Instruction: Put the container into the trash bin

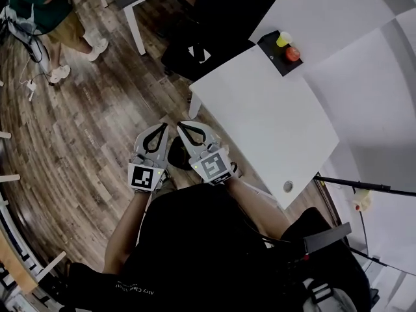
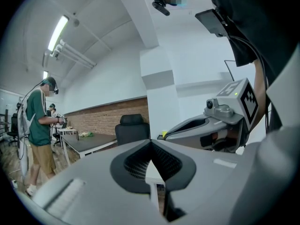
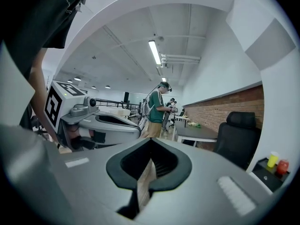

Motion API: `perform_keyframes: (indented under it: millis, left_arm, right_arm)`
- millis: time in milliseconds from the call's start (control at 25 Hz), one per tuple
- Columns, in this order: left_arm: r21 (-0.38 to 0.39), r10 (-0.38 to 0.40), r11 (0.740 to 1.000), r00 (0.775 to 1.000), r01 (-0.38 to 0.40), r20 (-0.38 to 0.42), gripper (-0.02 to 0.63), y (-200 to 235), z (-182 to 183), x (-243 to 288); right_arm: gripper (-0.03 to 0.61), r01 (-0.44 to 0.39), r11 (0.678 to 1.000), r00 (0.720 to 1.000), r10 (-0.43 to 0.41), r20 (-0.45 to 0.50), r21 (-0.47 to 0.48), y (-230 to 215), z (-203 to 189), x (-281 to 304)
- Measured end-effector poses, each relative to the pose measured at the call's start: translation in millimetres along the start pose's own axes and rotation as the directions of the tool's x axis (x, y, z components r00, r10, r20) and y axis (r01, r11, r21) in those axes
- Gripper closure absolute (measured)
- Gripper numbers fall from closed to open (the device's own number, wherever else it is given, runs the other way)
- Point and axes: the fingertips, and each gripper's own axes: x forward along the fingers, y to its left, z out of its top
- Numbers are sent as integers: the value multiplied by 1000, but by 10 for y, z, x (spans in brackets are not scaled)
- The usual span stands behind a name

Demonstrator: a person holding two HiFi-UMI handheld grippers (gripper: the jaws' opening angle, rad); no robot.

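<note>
The left gripper and the right gripper are held side by side, close to the person's chest, over the wooden floor. They are just off the near corner of the white table. In each gripper's own view the jaws are pressed together with nothing between them. Their tips meet at a point, and only the hollow behind the tips stays open. Each gripper also shows in the other's view as a near neighbour, and both point roughly level.

Two small containers stand at the far end of the table, well apart from both grippers: a yellow cup and, just beside it, a red container. Both sit on a black tray. A black office chair stands beyond the table's corner. A dark rounded object lies on the floor under the grippers, but I cannot tell what it is. Further off, a person in a green shirt stands on the floor.
</note>
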Motion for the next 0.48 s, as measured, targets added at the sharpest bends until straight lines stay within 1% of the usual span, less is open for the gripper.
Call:
perform_keyframes:
  millis: [80,200,320,480]
  left_arm:
    - [15,-8,1000,1000,8,-11,614,-71,-18,12]
    - [8,-19,1000,1000,19,-11,614,-96,-33,11]
    - [2,-17,1000,1000,17,-12,614,-75,-36,-3]
    - [4,-7,1000,1000,7,-5,614,-47,-56,-23]
  right_arm:
    - [566,-7,1000,1000,7,3,-8,-13,-15,-62]
    - [566,4,1000,1000,-4,-2,-22,-38,21,-87]
    - [566,-6,1000,1000,6,-2,-9,-14,18,-73]
    - [566,-8,1000,1000,8,-5,-15,2,-24,-60]
